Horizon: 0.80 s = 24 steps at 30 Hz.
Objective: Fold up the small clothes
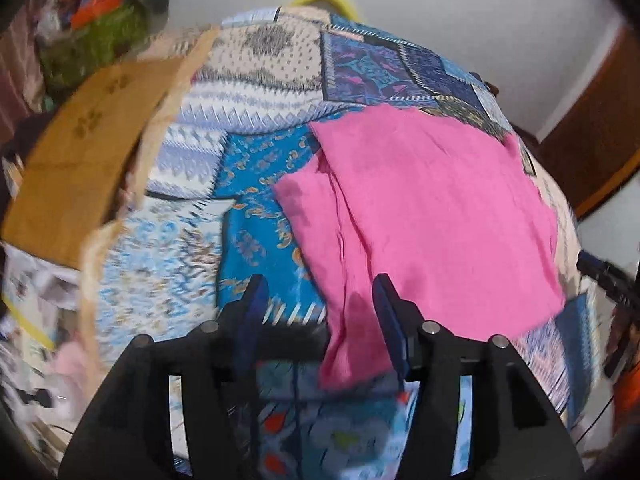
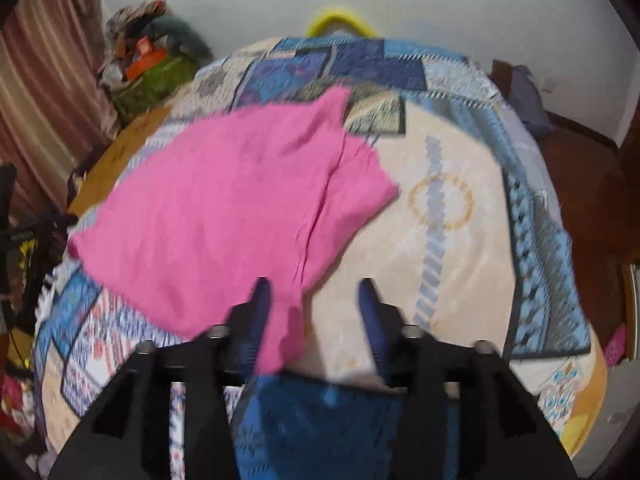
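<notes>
My left claw (image 1: 318, 292): fingers apart, a corner strip of the pink garment (image 1: 420, 208) lying in the gap against the right finger; nothing is clamped.
My right claw (image 2: 314, 294): fingers apart as well, a narrow tail of the same pink garment (image 2: 224, 208) hanging beside the left finger, loose.
Where it lies: spread on the bed's patchwork quilt (image 1: 256, 208), near edge towards me, the rest running off across the quilt.
Handling: I judge it thin, light and limp; it creases easily, will sag from any single hold and may drag on the quilt.
Where to grip: the two near corners, one per claw, pinching well in from the edge so the fabric does not slide out.
Long axis: roughly side to side between my claws, though blur and lens bend leave this uncertain.
Pointing: a peaked corner aims away towards the yellow hoop (image 2: 340, 20) at the wall.
</notes>
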Available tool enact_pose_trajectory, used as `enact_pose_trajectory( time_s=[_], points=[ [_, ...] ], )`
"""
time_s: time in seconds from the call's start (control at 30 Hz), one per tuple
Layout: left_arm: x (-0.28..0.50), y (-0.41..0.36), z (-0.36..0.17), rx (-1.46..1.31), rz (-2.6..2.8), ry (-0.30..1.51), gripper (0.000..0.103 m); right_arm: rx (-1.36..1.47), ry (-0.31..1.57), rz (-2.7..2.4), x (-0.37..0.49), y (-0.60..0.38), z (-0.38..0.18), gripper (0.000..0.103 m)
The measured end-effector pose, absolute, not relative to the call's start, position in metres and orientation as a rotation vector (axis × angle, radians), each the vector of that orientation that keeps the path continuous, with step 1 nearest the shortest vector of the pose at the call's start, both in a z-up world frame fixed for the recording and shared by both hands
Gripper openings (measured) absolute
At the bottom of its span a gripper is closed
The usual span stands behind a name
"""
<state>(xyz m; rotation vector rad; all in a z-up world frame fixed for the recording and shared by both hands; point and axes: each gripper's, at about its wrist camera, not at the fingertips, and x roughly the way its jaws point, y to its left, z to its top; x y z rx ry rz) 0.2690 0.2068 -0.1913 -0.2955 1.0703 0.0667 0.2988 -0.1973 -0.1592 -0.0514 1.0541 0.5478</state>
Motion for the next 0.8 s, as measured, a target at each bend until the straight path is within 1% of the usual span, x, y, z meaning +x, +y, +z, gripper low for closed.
enact_pose_trajectory(
  time_s=[0.03,0.07,0.2,0.43,0.47,0.5,0.53,0.57,0.6,0.63,0.7,0.8],
  points=[
    [0.277,0.211,-0.198,-0.333,0.059,1.081,0.054,-0.045,1.05,0.542,0.302,-0.196,-0.159,0.054],
    [0.283,0.213,-0.204,-0.36,0.053,1.091,0.054,-0.034,1.051,0.538,0.308,-0.194,-0.16,0.055],
    [0.307,0.217,-0.225,-0.445,0.032,1.121,0.054,0.0,1.082,0.536,0.324,-0.185,-0.175,0.055],
    [0.341,0.213,-0.232,-0.417,0.01,1.099,0.053,-0.003,1.08,0.568,0.335,-0.169,-0.191,0.055],
    [0.345,0.212,-0.233,-0.406,0.009,1.096,0.048,-0.013,1.07,0.576,0.336,-0.167,-0.191,0.054],
    [0.348,0.21,-0.234,-0.392,0.009,1.091,0.04,-0.023,1.064,0.58,0.337,-0.165,-0.191,0.052],
    [0.351,0.207,-0.233,-0.373,0.007,1.081,0.035,-0.033,1.059,0.581,0.338,-0.164,-0.191,0.047],
    [0.353,0.206,-0.232,-0.354,0.014,1.074,0.029,-0.045,1.055,0.581,0.338,-0.162,-0.191,0.044],
    [0.354,0.204,-0.23,-0.339,0.018,1.066,0.015,-0.05,1.053,0.582,0.339,-0.161,-0.192,0.036],
    [0.355,0.202,-0.228,-0.336,0.008,1.061,0.014,-0.05,1.052,0.586,0.34,-0.161,-0.192,0.029],
    [0.356,0.199,-0.222,-0.305,0.026,1.049,0.014,-0.045,1.059,0.595,0.342,-0.161,-0.191,0.024],
    [0.356,0.189,-0.205,-0.252,0.032,1.024,0.013,-0.041,1.055,0.596,0.342,-0.164,-0.19,0.024]
  ],
)
